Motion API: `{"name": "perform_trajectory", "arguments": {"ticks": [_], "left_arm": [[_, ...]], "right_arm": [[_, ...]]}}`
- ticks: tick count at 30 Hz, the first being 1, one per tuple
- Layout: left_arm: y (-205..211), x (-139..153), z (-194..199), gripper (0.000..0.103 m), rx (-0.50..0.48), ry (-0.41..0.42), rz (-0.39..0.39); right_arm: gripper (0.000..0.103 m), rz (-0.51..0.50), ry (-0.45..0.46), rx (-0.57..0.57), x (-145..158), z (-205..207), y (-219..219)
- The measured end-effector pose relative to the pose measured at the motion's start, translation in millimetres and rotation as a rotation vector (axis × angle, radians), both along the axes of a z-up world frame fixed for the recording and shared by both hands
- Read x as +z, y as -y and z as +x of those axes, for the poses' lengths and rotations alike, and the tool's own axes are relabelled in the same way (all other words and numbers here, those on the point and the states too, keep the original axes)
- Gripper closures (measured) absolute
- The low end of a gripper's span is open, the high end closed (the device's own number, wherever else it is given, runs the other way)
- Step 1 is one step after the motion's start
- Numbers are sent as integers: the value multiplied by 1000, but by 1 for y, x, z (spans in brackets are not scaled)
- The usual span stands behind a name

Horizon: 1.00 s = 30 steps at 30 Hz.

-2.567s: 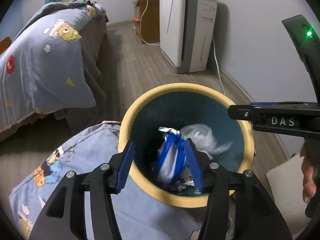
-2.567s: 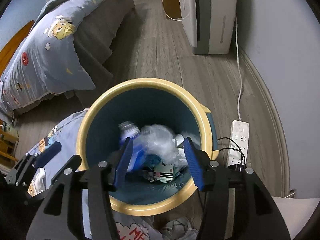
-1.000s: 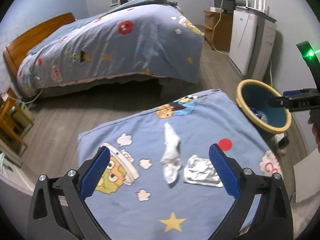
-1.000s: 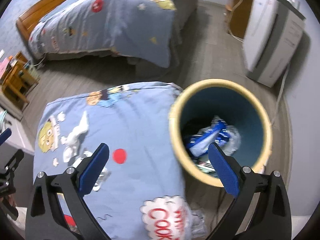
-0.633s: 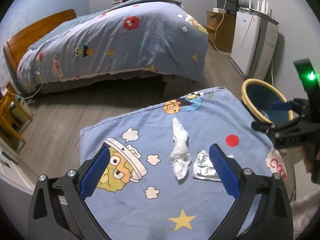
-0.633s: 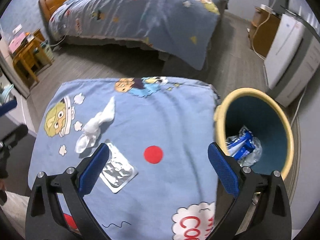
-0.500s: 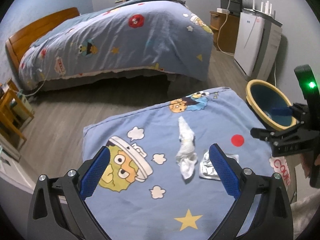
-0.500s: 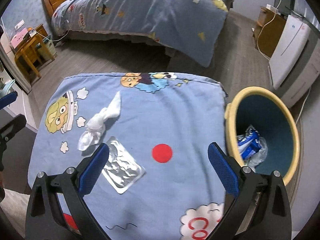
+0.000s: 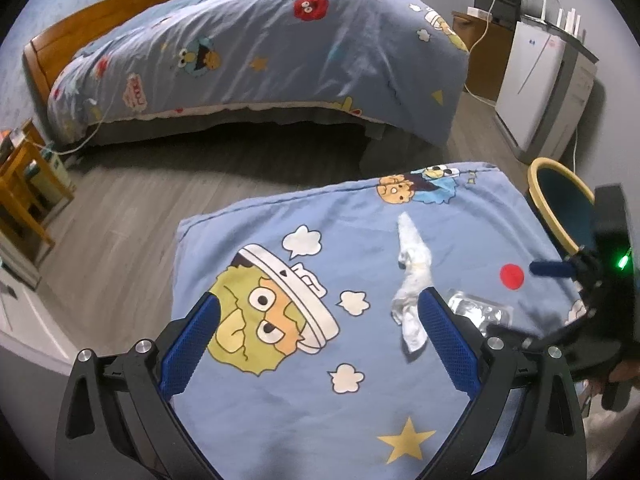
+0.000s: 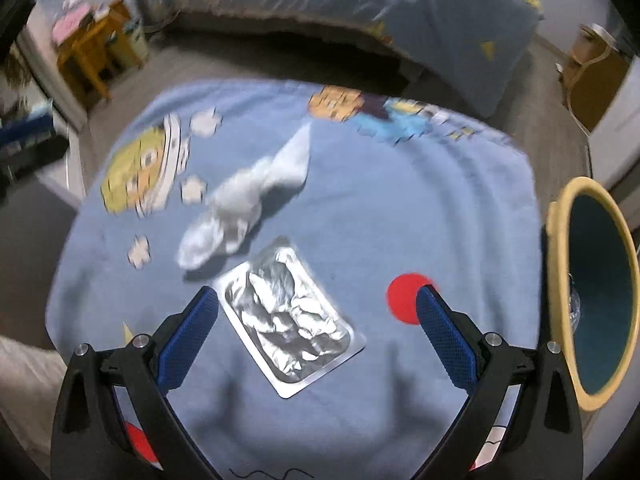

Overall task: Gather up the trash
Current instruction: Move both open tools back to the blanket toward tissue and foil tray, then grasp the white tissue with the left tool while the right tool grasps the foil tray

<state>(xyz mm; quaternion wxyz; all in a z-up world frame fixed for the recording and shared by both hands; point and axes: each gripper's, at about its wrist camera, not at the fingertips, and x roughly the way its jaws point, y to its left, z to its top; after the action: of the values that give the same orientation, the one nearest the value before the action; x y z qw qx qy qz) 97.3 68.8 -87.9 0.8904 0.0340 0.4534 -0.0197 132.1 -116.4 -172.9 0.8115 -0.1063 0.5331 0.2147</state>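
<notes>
A crumpled white tissue (image 9: 412, 280) and a flat silver foil wrapper (image 9: 480, 311) lie on a blue cartoon-print cushion (image 9: 280, 408). In the right wrist view the wrapper (image 10: 292, 316) lies just ahead of and between my right gripper's fingers, and the tissue (image 10: 248, 196) is farther off to its left. My right gripper (image 10: 316, 336) is wide open and empty, low over the wrapper. My left gripper (image 9: 316, 344) is wide open and empty above the cushion, the tissue by its right finger. The yellow-rimmed bin (image 10: 560, 280) stands right of the cushion, also in the left wrist view (image 9: 538, 184).
A bed with a blue cartoon duvet (image 9: 280, 48) stands beyond a strip of wood floor. A white appliance (image 9: 540, 92) and a wooden cabinet (image 9: 484, 56) stand by the far right wall. A small wooden table (image 9: 24, 184) is at far left.
Both grippers left the bin, opened wide and swung over the cushion. In the last half second the right gripper dropped closer to the foil wrapper; the left view shifted left.
</notes>
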Motion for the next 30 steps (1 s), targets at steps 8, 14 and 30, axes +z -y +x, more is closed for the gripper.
{"name": "perform_trajectory", "arguments": {"ticks": [8, 14, 30], "left_arm": [[-1, -14, 7, 5, 13, -53, -6], [3, -30, 14, 5, 12, -86, 28], [42, -60, 33, 6, -125, -105, 64]], "right_arm": [[6, -48, -54, 90, -25, -6, -18], [6, -70, -68, 119, -35, -8, -26], [36, -104, -44, 67, -29, -2, -13]]}}
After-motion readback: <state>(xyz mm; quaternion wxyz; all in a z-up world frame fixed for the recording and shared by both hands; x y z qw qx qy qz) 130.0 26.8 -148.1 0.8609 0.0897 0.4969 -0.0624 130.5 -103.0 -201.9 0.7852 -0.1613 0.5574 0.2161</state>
